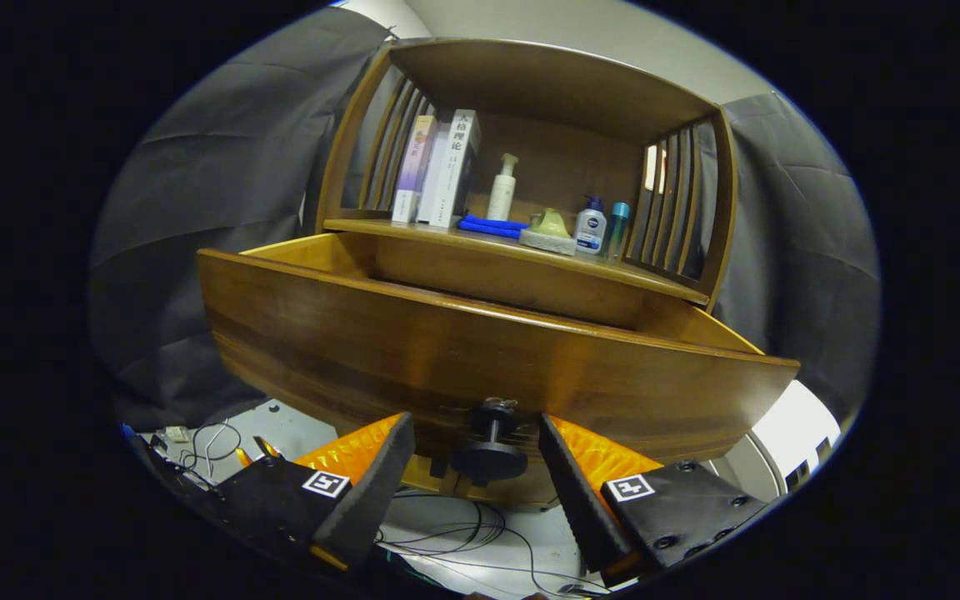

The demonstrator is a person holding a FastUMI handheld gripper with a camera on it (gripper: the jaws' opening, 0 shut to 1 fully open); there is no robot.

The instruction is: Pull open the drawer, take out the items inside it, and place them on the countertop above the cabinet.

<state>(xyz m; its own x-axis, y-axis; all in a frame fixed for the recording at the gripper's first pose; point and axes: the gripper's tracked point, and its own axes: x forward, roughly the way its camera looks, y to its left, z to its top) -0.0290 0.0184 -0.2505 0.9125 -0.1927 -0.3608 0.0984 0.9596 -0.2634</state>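
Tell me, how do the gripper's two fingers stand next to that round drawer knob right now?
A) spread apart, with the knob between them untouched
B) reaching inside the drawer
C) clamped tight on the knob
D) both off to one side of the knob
A: the gripper is open, its fingers spread to either side of the knob on the pulled-out drawer, with gaps showing on both sides.

Countertop (413,230): books (438,171), bottles (503,188), blue cloth (492,225), sponge (548,240).

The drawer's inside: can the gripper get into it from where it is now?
Probably not yet. The gripper is open, its fingers either side of the knob, low before the drawer front. That panel blocks the way; the top is open, so it should rise first.
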